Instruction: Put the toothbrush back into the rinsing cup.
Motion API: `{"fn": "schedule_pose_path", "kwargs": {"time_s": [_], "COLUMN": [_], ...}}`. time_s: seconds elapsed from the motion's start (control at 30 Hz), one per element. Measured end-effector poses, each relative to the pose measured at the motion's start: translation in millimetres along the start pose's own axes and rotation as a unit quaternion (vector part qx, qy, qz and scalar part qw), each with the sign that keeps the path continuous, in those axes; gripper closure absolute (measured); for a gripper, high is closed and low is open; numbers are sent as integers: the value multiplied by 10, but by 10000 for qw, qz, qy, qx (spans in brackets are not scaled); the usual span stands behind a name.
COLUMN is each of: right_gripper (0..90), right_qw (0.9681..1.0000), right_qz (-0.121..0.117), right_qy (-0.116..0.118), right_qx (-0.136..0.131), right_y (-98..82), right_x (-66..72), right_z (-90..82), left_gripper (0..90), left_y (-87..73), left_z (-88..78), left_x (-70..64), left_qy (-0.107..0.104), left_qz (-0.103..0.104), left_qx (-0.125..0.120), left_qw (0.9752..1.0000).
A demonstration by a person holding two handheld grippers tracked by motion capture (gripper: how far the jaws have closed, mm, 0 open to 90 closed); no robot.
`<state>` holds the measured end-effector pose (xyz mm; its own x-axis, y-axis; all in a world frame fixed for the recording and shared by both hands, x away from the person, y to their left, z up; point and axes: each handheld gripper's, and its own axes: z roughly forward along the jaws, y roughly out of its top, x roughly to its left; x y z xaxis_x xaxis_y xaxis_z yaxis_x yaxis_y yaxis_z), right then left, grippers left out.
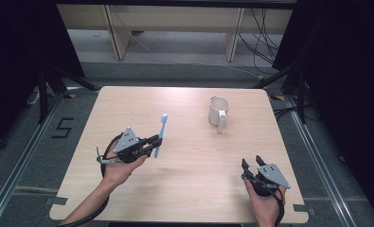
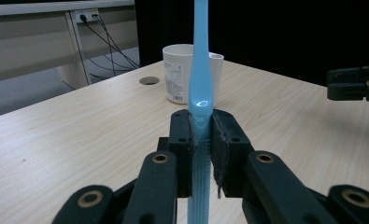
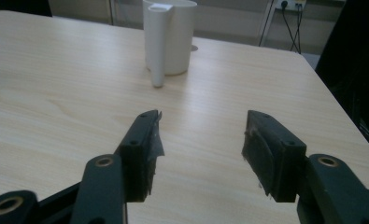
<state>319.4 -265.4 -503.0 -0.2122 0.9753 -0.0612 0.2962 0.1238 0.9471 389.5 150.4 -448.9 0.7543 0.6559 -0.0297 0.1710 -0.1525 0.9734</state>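
Mug [image 1: 218,111] stands empty far on the table [image 1: 184,189], while the left gripper [image 1: 152,143] already pinches the blue toothbrush [image 1: 159,135] upright in the air, and the right gripper [image 1: 252,163] rests spread, so probably 1 step, the placing, remains.

High view: fixed overhead, on the person's side, facing forward and down; whole worktop [image 1: 184,142] in frame, floor beyond. Left gripper view: low, close behind its own jaws, facing across the worktop toward the white mug [image 2: 184,74]. Right gripper view: low, near the surface, facing the same mug from the near edge. All three views share the mug.
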Motion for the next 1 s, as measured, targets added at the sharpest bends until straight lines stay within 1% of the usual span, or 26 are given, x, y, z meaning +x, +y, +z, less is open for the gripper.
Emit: {"fn": "schedule_pose_path", "kwargs": {"time_s": [0.03,0.07,0.1,0.13,0.17,0.2,0.23,0.27,0.3,0.33,0.37,0.4,0.43,0.47,0.5,0.53,0.57,0.6,0.63,0.67,0.7,0.73,0.77,0.8,0.93,1.0], "right_gripper": [476,476,497,497,521,530,543,550,555,555,562,562,568,570,572,575,575,577,579,581,584,584,587,587,588,595], "right_qw": [9999,9999,9999,9999,9999,9996,9996,9995,9993,9993,9986,9986,9984,9983,9979,9976,9976,9969,9967,9965,9954,9954,9944,9939,9932,9920], "right_qz": [107,107,30,30,-1,57,133,74,206,206,169,169,177,105,166,164,164,241,341,159,298,298,288,270,207,344], "right_qy": [-20,-20,68,68,93,208,184,248,266,266,432,432,468,486,553,583,583,669,664,691,800,800,917,964,1013,1116], "right_qx": [19,19,-80,-80,-124,-168,-153,-171,-187,-187,-236,-236,-259,-312,-284,-330,-330,-341,-324,-440,-426,-426,-447,-469,-538,-477], "right_y": [16,16,44,44,75,83,106,122,137,137,180,180,224,241,267,292,292,318,352,379,429,429,474,489,537,579], "right_x": [22,22,34,34,57,77,116,125,167,167,203,203,246,250,276,292,292,322,361,359,427,427,471,484,545,610], "right_z": [-20,-20,-17,-17,-26,-21,-42,-37,-49,-49,-49,-49,-60,-53,-57,-51,-51,-43,-48,-23,-10,-10,13,29,62,72], "left_gripper": [781,781,781,781,781,781,781,781,781,781,781,781,781,780,781,781,781,781,781,781,781,780,781,781,781,781], "left_y": [0,-1,-10,-10,-9,-9,-9,-10,-8,-8,-7,-7,-9,49,60,67,67,63,64,-6,-12,-12,-9,-9,-6,-7], "left_z": [0,7,34,34,39,39,51,57,61,61,74,74,102,52,51,55,55,99,115,152,168,168,181,181,208,226], "left_x": [0,-4,-12,-12,-22,-22,-35,-43,-46,-46,-55,-55,-56,75,97,111,111,96,93,-59,-87,-87,-96,-96,-117,-127], "left_qy": [0,-6,-48,-48,-52,-52,-84,-83,-83,-83,-86,-86,-135,649,790,813,813,374,251,-73,-152,-152,-145,-145,-185,-206], "left_qz": [0,15,39,39,69,69,70,78,108,108,109,109,125,1113,1277,1413,1413,1353,1381,260,161,161,211,211,211,233], "left_qx": [0,-31,-170,-170,-180,-180,-251,-304,-318,-318,-357,-357,-455,-426,-419,-400,-400,-451,-435,-467,-448,-448,-453,-453,-451,-450], "left_qw": [10000,10000,9998,9998,9998,9998,9996,9995,9994,9994,9993,9993,9988,9907,9878,9858,9858,9891,9891,9985,9987,9987,9986,9986,9986,9985]}}
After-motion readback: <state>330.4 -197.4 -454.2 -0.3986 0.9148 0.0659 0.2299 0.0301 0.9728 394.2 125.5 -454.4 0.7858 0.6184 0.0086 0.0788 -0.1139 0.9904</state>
